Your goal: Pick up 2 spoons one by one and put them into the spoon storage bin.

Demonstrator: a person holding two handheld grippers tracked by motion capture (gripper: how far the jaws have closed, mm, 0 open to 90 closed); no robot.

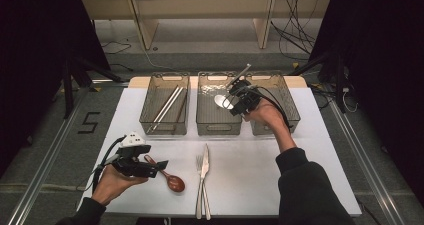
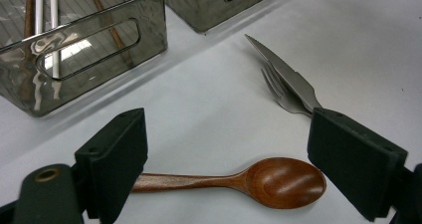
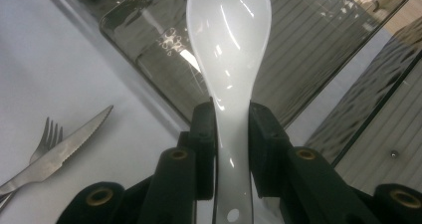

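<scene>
White spoon (image 3: 229, 50) sits pinched in the right gripper (image 3: 231, 129) above the middle basket (image 1: 218, 122); left gripper (image 2: 226, 159) spread around a wooden spoon (image 2: 268, 181).

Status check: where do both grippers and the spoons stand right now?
Right gripper shut on glossy white ceramic spoon, over middle smoky plastic bin. Left gripper open around brown wooden spoon lying on the table. Nothing in the way.

three baskets (image 1: 219, 127) in row behind | knife (image 1: 204, 160) on fork (image 1: 199, 185) centre | wooden spoon (image 1: 172, 181) left of them
</scene>
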